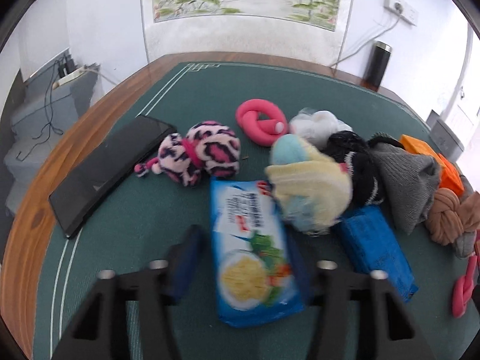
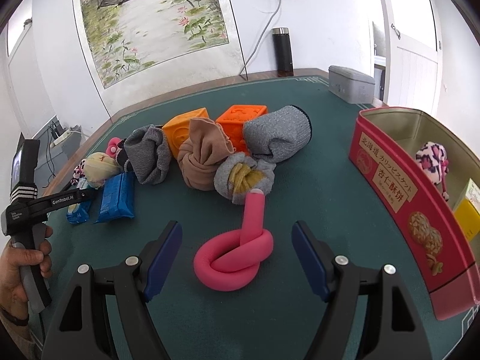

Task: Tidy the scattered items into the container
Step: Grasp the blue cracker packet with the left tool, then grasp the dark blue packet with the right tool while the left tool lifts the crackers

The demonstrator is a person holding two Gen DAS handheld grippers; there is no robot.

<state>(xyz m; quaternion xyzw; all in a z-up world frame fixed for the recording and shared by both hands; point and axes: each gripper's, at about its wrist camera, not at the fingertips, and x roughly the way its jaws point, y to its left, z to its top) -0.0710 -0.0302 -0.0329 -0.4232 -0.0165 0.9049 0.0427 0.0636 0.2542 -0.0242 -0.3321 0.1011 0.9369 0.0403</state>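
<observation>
In the left wrist view my left gripper (image 1: pixel 244 258) is open around a blue snack packet (image 1: pixel 253 255) lying on the green mat; its jaws stand on either side without closing. A yellow-and-blue sock ball (image 1: pixel 306 186) lies on the packet's far end. In the right wrist view my right gripper (image 2: pixel 237 258) is open with a knotted pink foam tube (image 2: pixel 237 258) lying between the jaws on the mat. The red biscuit tin (image 2: pixel 399 198) stands open to the right and holds a pink leopard plush (image 2: pixel 432 159) and a yellow box (image 2: pixel 466 219).
A pile sits mid-table: grey socks (image 2: pixel 150 156), tan sock knot (image 2: pixel 201 156), orange blocks (image 2: pixel 246 123), a second blue packet (image 1: pixel 375 249), leopard plush (image 1: pixel 198 153), another pink tube (image 1: pixel 261 120). A black tablet (image 1: pixel 108 168) lies left. A grey box (image 2: pixel 351 84) and black flask (image 2: pixel 282 51) stand at the back.
</observation>
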